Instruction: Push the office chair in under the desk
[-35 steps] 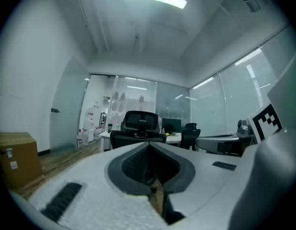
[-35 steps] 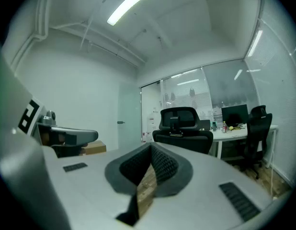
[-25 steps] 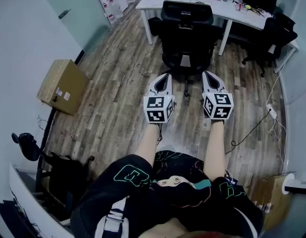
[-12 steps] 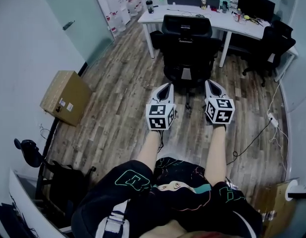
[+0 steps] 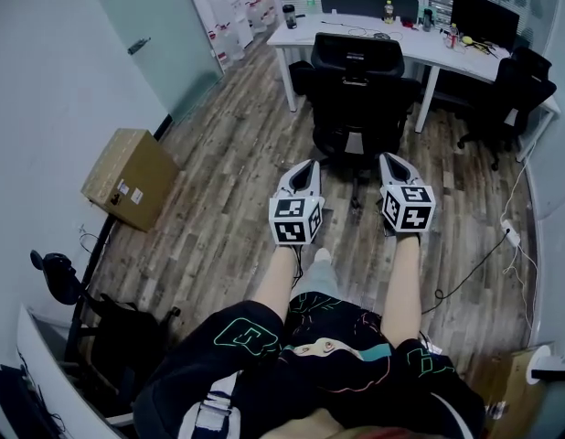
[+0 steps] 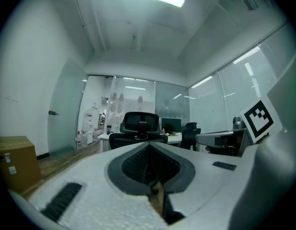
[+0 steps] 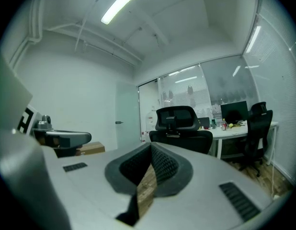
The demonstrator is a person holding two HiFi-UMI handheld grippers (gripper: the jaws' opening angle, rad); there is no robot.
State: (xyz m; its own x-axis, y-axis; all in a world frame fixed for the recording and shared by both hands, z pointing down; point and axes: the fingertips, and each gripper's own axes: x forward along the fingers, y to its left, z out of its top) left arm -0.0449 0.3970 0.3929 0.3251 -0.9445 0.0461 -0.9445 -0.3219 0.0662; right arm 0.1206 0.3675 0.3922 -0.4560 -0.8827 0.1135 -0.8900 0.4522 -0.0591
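The black office chair (image 5: 360, 90) stands with its back towards me, pulled out in front of the white desk (image 5: 420, 48). My left gripper (image 5: 306, 166) and right gripper (image 5: 390, 160) are held side by side over the wood floor, pointing at the chair and short of its back. Each is shut with nothing in it. In the left gripper view the chair (image 6: 138, 126) rises beyond the left gripper (image 6: 149, 145). In the right gripper view the chair (image 7: 179, 123) and the desk (image 7: 236, 128) lie ahead of the right gripper (image 7: 152, 147).
A cardboard box (image 5: 132, 176) sits by the left wall near a glass door (image 5: 154, 35). A second black chair (image 5: 516, 85) stands at the desk's right end. A cable (image 5: 479, 250) and power strip (image 5: 513, 234) lie on the floor at the right. Dark gear (image 5: 118, 327) fills the lower left.
The head view has shifted, so the chair, desk and box sit lower and further right in the picture. A foot now shows below the grippers. Both grippers stay shut, side by side.
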